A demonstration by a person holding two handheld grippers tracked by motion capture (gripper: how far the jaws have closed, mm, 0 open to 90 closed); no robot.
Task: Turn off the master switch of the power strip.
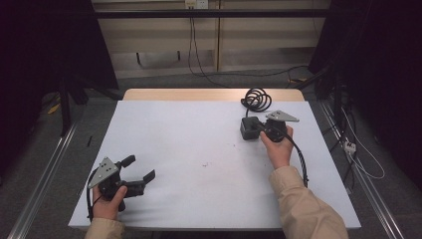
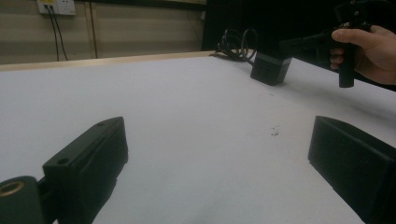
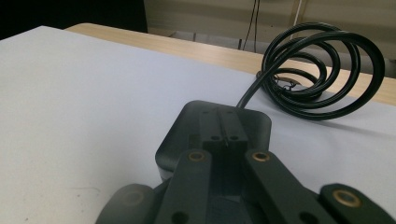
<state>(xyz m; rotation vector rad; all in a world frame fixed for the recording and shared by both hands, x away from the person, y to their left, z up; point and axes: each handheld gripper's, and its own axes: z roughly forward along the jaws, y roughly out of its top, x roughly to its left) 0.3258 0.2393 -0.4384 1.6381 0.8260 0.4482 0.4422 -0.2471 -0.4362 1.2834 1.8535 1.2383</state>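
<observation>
A black power adapter [image 1: 248, 129] lies at the right rear of the white-covered table [image 1: 199, 144], and its black cable is coiled [image 1: 256, 99] behind it. My right gripper [image 1: 260, 125] reaches over the adapter from the right. In the right gripper view its jaws are shut together [image 3: 226, 138] just above the adapter's top [image 3: 187, 126], with nothing between them and the coil [image 3: 322, 70] beyond. I cannot tell whether the tips touch the adapter. My left gripper [image 1: 140, 168] rests open at the front left, and its fingers [image 2: 93, 154] stand wide apart over bare sheet.
A strip of wooden table edge [image 1: 199, 94] shows behind the white sheet. A small dark speck [image 1: 204, 164] marks the middle of the sheet. Loose cables lie on the floor at the right [image 1: 358, 149]. The left gripper view shows the adapter [image 2: 271, 67] and the other hand [image 2: 369, 46] far off.
</observation>
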